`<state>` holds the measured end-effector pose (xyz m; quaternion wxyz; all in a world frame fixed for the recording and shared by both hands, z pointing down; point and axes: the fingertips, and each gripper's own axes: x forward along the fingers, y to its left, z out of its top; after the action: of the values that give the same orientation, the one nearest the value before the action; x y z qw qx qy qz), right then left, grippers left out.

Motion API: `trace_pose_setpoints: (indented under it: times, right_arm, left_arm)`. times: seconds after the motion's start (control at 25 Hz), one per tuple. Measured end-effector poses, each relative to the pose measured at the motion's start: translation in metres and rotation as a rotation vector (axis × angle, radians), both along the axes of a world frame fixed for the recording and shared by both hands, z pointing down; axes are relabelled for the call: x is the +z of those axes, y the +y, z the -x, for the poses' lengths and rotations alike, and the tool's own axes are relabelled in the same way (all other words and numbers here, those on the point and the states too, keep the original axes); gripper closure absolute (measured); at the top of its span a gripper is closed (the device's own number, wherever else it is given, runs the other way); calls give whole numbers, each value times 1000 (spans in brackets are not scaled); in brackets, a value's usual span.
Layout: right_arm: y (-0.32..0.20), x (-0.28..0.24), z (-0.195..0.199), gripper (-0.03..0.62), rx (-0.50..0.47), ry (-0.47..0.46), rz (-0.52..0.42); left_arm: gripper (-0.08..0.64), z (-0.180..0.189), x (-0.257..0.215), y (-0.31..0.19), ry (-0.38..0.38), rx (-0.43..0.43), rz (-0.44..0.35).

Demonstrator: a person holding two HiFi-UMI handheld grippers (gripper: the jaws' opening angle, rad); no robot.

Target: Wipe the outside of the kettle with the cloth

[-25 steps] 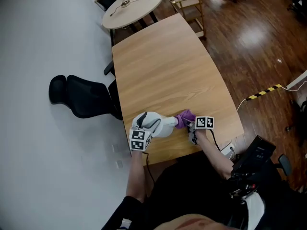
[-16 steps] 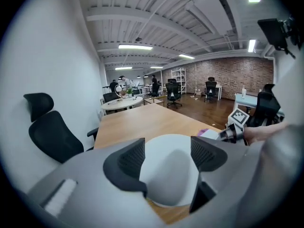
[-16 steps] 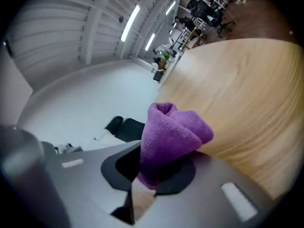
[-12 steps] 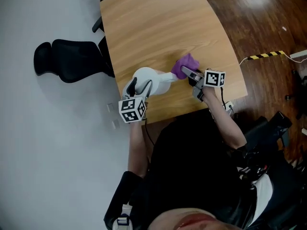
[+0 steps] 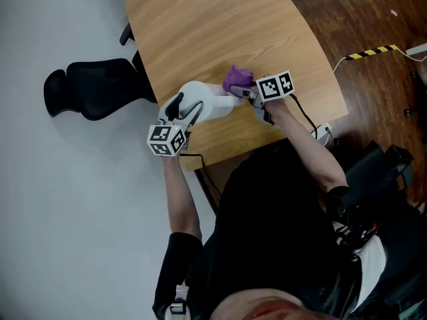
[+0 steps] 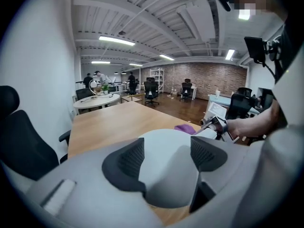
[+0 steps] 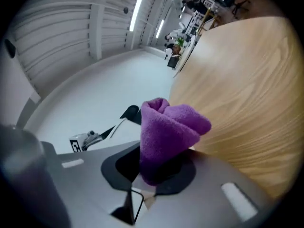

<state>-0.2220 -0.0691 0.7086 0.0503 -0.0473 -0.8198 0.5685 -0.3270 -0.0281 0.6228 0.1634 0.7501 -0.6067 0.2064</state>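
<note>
My left gripper [image 6: 166, 156] is clamped on the smooth, rounded white kettle [image 6: 167, 184]: its two ribbed dark pads [image 6: 127, 159] press against the pale body from either side. From the head view, that kettle [image 5: 202, 102] lies near the front edge of the pale, wood-grained table [image 5: 200, 25], with a black handle showing on the side nearest my left gripper [image 5: 181, 113] and a narrower white part reaching toward my right side.

My right gripper [image 7: 156, 169] is closed on the bunched purple terry cloth [image 7: 169, 129]. The cloth rises out of the jaws in a thick, folded lump and fills the gap between them. In the head view my right gripper [image 5: 247, 93] points at the kettle's narrow end, and the cloth [image 5: 237, 79] sits just beside that end, on its far side; I cannot tell whether the fabric touches the white shell. From my left gripper's view the cloth [image 6: 185, 127] shows as a small purple patch just past the kettle's curve.

Left of the table stands a black office chair [image 5: 92, 88]. To the right, on the dark wooden floor [image 5: 373, 12], lies a yellow-and-black striped strip [image 5: 373, 51].
</note>
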Motion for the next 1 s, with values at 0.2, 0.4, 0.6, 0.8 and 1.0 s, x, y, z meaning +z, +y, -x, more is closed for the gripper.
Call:
trace_pose_setpoints:
  times: [0.2, 0.4, 0.6, 0.8, 1.0]
  right_arm:
    - [49, 45, -12, 543, -20, 83, 137]
    - [27, -86, -43, 543, 69, -398, 146]
    - [47, -87, -27, 543, 47, -428, 142]
    - [80, 82, -14, 543, 45, 41, 263]
    - [59, 29, -27, 543, 118, -29, 112]
  left_arm:
    - [51, -17, -20, -3, -108, -7, 22]
    - [47, -24, -7, 1, -133, -54, 18]
    - [52, -22, -4, 6, -131, -55, -1]
    - [54, -26, -4, 6, -68, 30, -24]
    - [72, -37, -4, -1, -35, 146, -32]
